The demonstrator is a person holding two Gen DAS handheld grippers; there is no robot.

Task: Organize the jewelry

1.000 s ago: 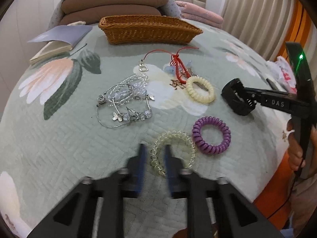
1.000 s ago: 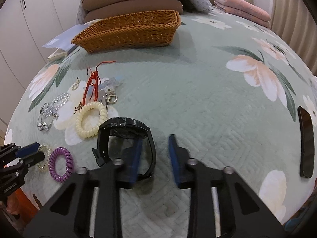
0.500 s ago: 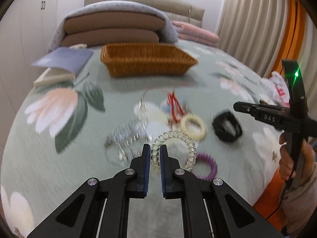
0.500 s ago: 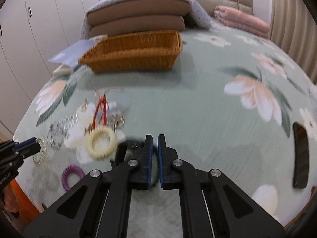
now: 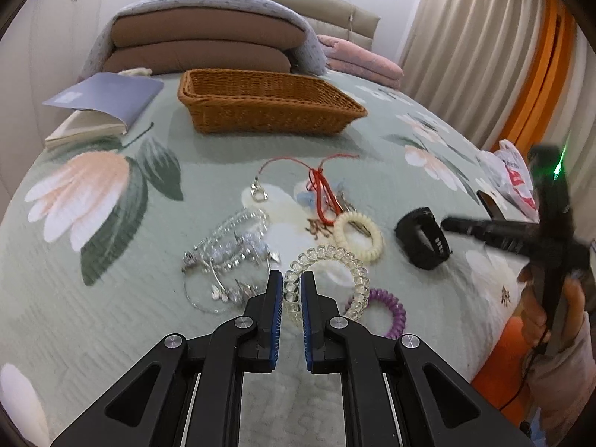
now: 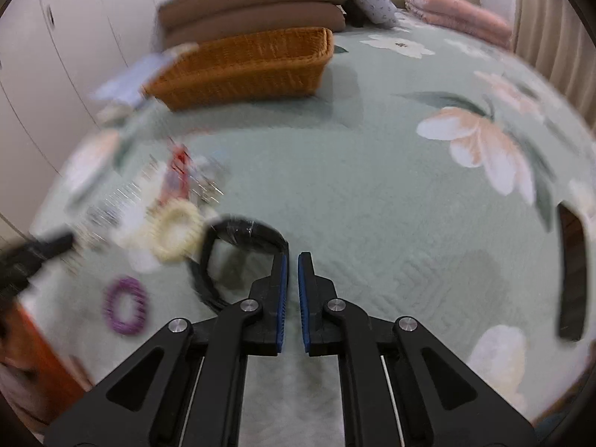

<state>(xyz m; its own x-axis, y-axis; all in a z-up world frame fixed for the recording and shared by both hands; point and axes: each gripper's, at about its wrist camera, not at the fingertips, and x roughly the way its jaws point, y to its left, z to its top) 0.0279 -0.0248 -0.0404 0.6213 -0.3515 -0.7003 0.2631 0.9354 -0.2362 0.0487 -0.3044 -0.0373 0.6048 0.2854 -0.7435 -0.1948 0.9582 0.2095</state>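
Left gripper (image 5: pixel 289 292): pinching the clear coil bracelet (image 5: pixel 327 275) by its near-left rim; the rest of the loop arcs out to the right past the fingertips.
Right gripper (image 6: pixel 292 273): pressed together; the black wristband (image 6: pixel 238 249) passes behind its left finger, and whether it is gripped cannot be told.
Cream coil ring (image 5: pixel 357 236): on the bed (image 5: pixel 111 316), just left of the black wristband.
Purple coil ring (image 5: pixel 383 311): on the bed, partly behind the clear coil bracelet.
Silver bangles (image 5: pixel 227 264): heaped just left of the left gripper's tips.
Wicker basket (image 5: pixel 268 102): farther back, well apart from both grippers.
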